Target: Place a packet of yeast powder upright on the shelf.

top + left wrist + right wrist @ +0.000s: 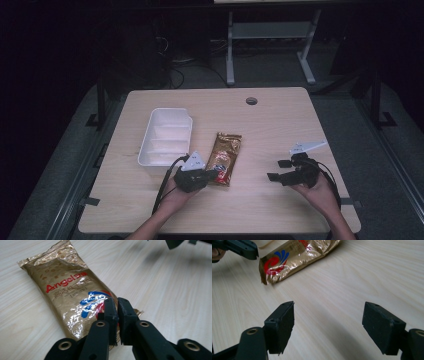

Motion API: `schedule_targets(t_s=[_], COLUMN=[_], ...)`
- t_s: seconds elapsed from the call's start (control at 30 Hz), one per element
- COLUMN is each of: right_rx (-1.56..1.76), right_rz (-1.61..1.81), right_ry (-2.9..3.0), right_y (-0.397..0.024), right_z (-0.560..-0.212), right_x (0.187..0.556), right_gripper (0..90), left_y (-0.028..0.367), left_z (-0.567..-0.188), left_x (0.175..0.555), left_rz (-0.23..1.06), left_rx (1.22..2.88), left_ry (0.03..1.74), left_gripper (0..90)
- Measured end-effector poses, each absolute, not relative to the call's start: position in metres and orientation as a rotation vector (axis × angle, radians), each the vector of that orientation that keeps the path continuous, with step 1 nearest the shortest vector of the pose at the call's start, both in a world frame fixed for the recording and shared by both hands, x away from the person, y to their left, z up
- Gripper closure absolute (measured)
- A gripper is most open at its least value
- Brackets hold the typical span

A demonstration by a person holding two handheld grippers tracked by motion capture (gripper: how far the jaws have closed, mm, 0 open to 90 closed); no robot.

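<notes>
Gold foil packet (75, 295) flat on wooden table (270, 125), near corner seemingly pinched between almost-pressed jaws of left gripper (117, 312); right gripper (328, 325) spread wide, empty, packet well beyond its jaws; best to grip firmly past the crimped edge, lift slowly toward white tray (165, 135).

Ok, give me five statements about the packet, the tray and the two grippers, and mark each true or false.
1. The gold packet lies inside the white tray. False: it lies on the table, right of the tray.
2. The left gripper is shut on the packet's near end. True.
3. The right gripper stands open over bare wood. True.
4. The tray holds several items. False: its compartments look empty.
5. The right gripper grips the packet too. False: it is apart from the packet.
</notes>
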State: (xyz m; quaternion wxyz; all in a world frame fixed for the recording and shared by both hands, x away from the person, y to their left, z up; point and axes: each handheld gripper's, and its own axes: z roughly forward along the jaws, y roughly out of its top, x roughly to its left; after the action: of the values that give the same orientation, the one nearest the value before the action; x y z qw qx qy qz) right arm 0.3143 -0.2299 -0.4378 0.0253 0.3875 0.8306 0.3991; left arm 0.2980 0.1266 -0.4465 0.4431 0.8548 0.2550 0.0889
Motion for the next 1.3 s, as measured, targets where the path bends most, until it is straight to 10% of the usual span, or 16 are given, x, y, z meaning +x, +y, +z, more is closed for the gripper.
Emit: schedule_targets(t_s=[1.3], right_rx=[1.297], right_rz=[1.015], right_ry=[2.775], right_y=[-0.118], right_z=[-0.447], right_x=[0.466], right_gripper=[26.3], left_y=[0.122], left_z=[-0.459], left_x=[0.309], left_rz=[0.254], left_rx=[2.189], left_ry=[0.696], left_gripper=[89.5])
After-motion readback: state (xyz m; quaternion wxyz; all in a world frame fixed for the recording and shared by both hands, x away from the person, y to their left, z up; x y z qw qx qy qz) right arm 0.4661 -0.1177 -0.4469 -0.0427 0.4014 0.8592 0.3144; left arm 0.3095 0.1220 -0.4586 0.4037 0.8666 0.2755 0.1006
